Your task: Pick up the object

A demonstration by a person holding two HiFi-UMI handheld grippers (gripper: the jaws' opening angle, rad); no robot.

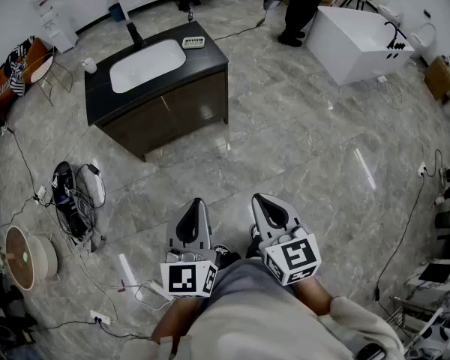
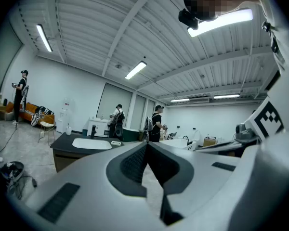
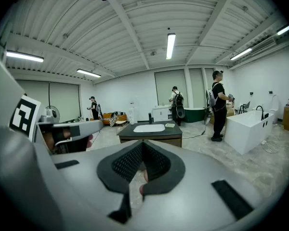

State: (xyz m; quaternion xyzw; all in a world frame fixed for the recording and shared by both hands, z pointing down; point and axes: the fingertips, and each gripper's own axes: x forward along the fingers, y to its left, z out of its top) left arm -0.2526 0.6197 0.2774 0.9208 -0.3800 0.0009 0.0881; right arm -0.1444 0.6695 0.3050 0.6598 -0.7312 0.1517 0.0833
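Nothing is picked up yet. Your left gripper (image 1: pixel 196 205) and right gripper (image 1: pixel 261 202) are both closed, empty. The likely object, a small white item (image 1: pixel 193 42) on the sink cabinet (image 1: pixel 210 55), sits around 12 o'clock, well apart.

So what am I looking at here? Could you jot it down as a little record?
Left hand: left gripper, shut, empty
Right hand: right gripper, shut, empty
Ahead: dark vanity cabinet with white sink basin
Far right: white bathtub
Ground: grey tiled floor, cables at left
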